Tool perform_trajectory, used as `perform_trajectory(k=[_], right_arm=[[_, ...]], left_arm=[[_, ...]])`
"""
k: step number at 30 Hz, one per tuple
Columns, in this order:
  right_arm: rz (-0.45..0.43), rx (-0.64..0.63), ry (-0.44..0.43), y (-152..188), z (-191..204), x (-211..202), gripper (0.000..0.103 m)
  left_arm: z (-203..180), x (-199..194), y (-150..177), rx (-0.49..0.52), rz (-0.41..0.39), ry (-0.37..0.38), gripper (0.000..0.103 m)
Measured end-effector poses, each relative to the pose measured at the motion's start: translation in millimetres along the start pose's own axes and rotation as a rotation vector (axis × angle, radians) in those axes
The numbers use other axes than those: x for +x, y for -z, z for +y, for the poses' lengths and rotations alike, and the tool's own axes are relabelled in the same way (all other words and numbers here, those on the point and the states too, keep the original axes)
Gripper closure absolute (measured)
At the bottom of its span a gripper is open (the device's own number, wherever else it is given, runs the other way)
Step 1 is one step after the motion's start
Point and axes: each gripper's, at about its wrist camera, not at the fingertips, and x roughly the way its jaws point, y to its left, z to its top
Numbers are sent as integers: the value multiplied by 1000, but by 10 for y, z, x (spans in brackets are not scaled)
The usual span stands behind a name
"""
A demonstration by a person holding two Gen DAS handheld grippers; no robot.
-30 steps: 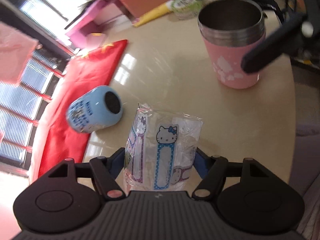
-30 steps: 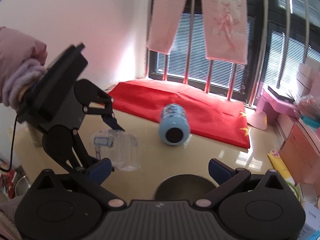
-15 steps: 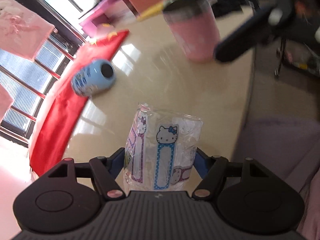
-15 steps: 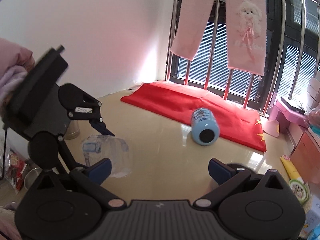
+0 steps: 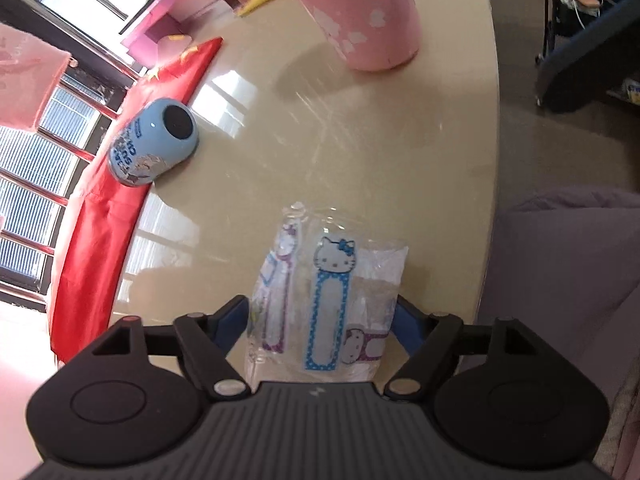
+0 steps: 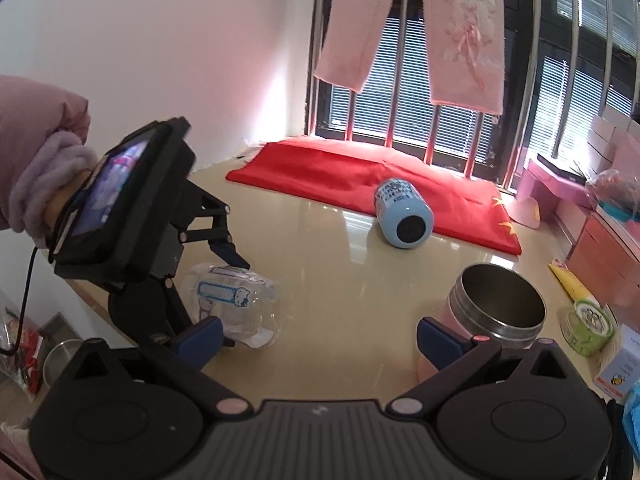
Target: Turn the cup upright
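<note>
right gripper is backing off the pink steel cup, now beside its right finger, not under it. left gripper is swinging with the clear cup; pink cup is sliding up-frame in left view.

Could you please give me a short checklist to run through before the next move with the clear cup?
1. Left hand-held gripper shut on the clear cup: ok.
2. Clear cup upright: not ok, lying sideways.
3. Bare table ahead for setting it down: ok.
4. Right hand-held gripper open, holding nothing: ok.
5. Pink cup upright: ok.
6. Blue cup upright: not ok, on its side.
</note>
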Motion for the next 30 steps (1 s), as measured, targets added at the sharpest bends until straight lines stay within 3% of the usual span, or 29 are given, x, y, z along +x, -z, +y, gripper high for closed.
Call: perform_trajectory(k=[3, 5, 10, 18, 26, 30], right_arm=[[14, 16, 9, -3, 14, 23, 0], [22, 31, 13, -18, 29, 48, 0], [40, 74, 13, -7, 119, 110, 0], [102, 181, 16, -5, 343, 270, 0], [192, 306, 77, -84, 621, 406, 0], [263, 446, 114, -113, 673, 469, 0]], left_arm=[[19, -121, 42, -41, -48, -13, 16], [34, -212, 91, -75, -78, -34, 8], [74, -464, 309, -183, -163, -49, 3], [92, -802, 795, -415, -276, -58, 1], [46, -1008, 1232, -510, -349, -31, 0], [61, -1052, 1422, -538, -361, -24, 0]])
